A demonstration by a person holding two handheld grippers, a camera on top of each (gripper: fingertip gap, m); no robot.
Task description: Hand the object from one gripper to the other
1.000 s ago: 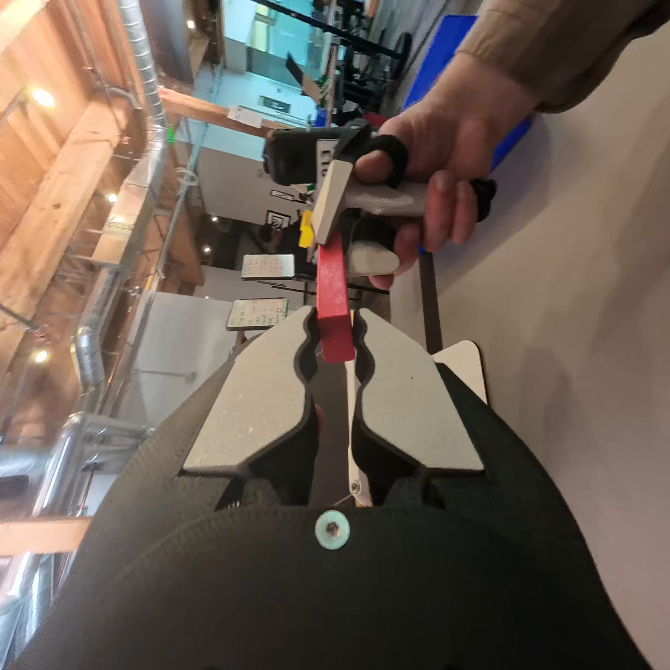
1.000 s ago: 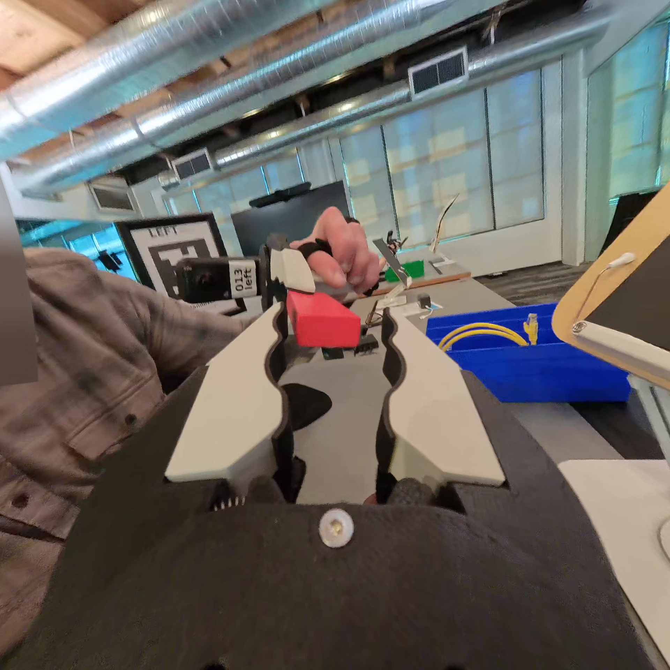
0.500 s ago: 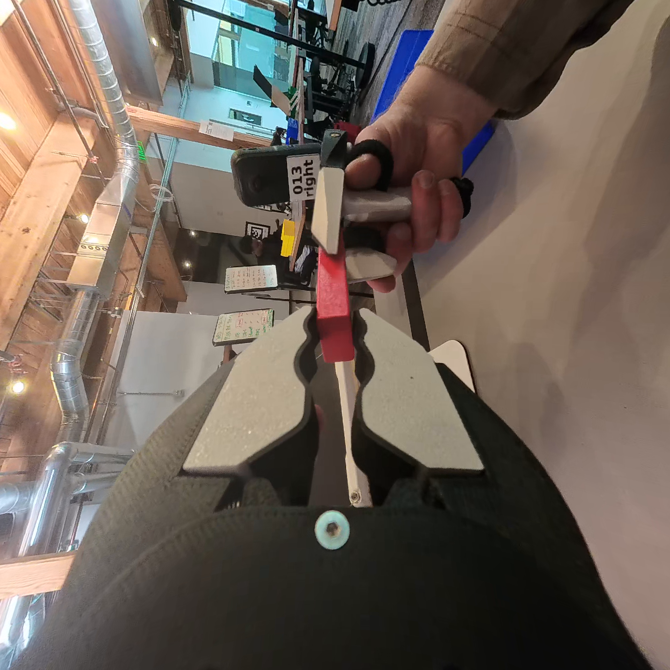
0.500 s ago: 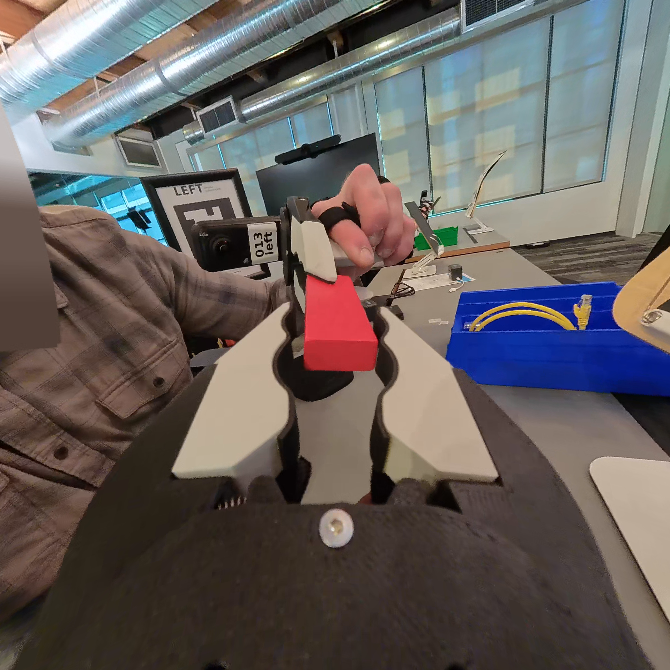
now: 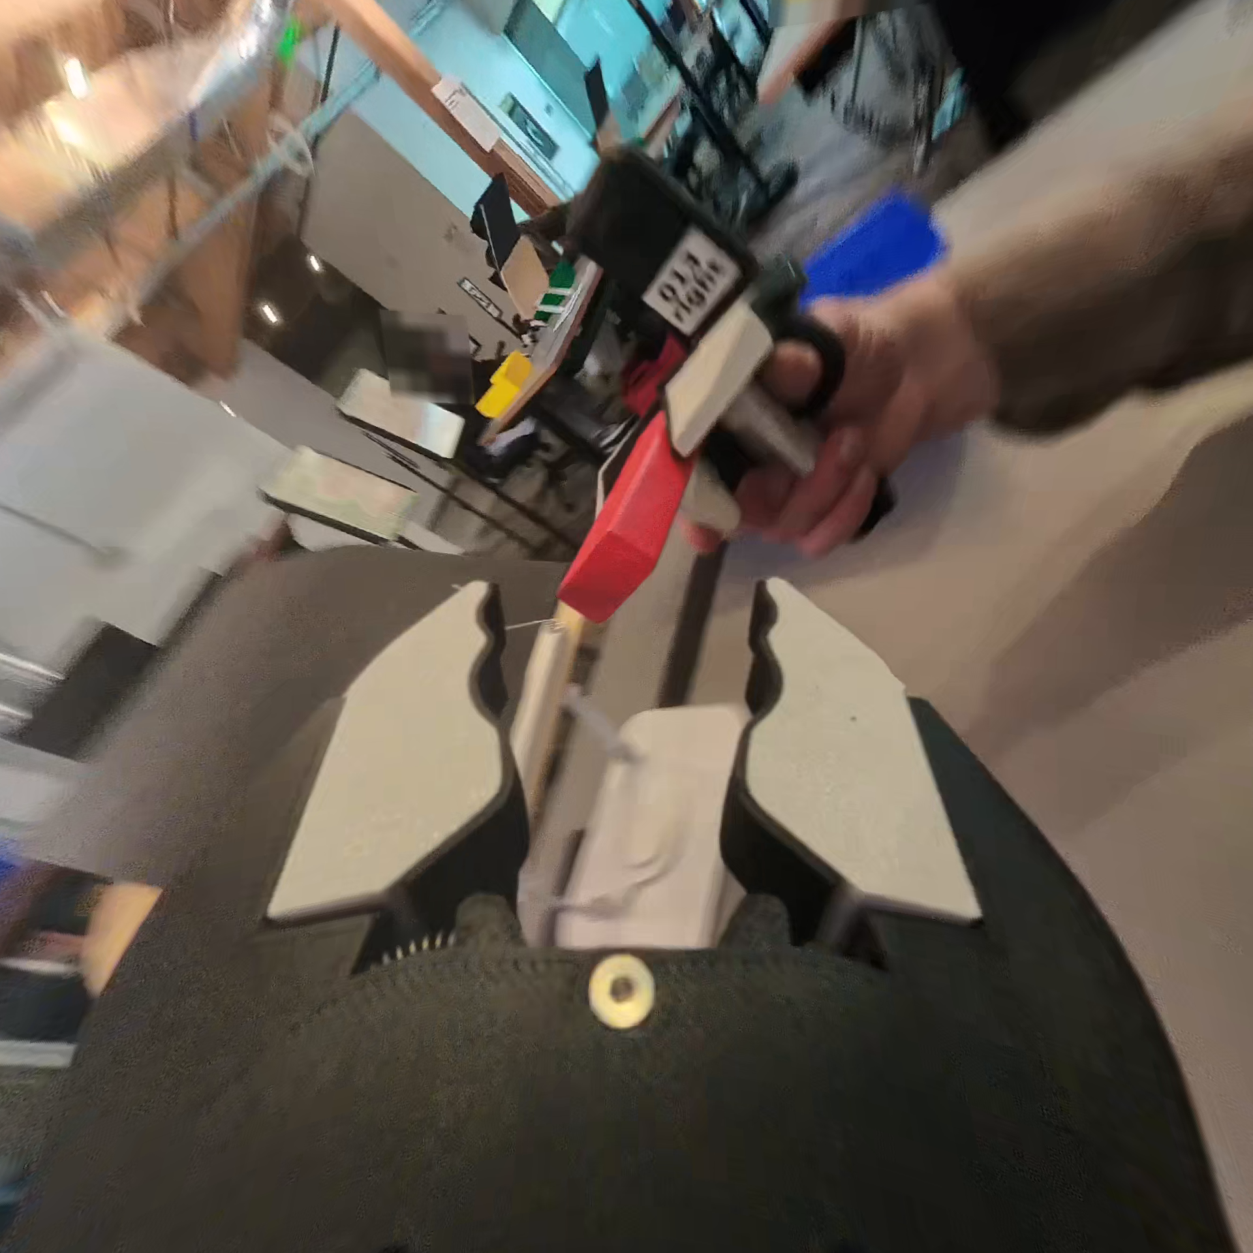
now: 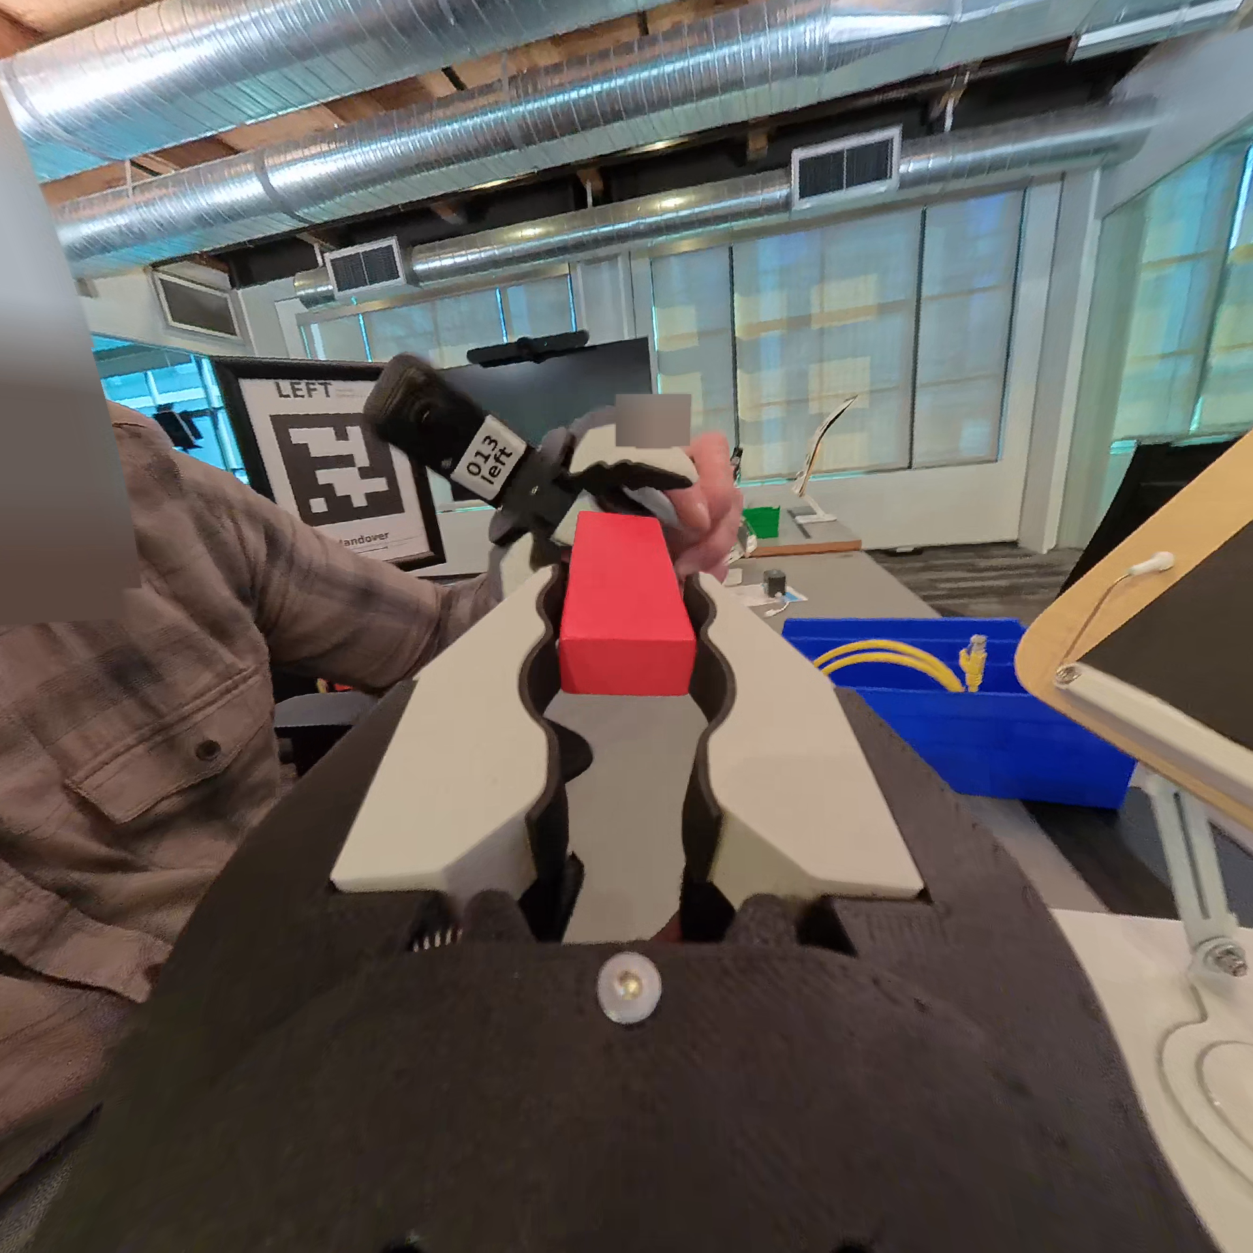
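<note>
The left gripper (image 5: 627,603) tilts with its jaws spread wide and empty. The red block (image 6: 624,603) (a smooth rectangular bar) sits clamped between the right gripper (image 6: 627,610) fingers, pointing toward twelve o'clock. At three o'clock, a blue bin (image 6: 963,719) holds a coiled yellow cable (image 6: 888,661) on the grey table (image 6: 847,583).

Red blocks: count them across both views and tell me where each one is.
1. The red block is clamped in the right gripper; the open left gripper sits just clear of it. More may be hidden.
</note>
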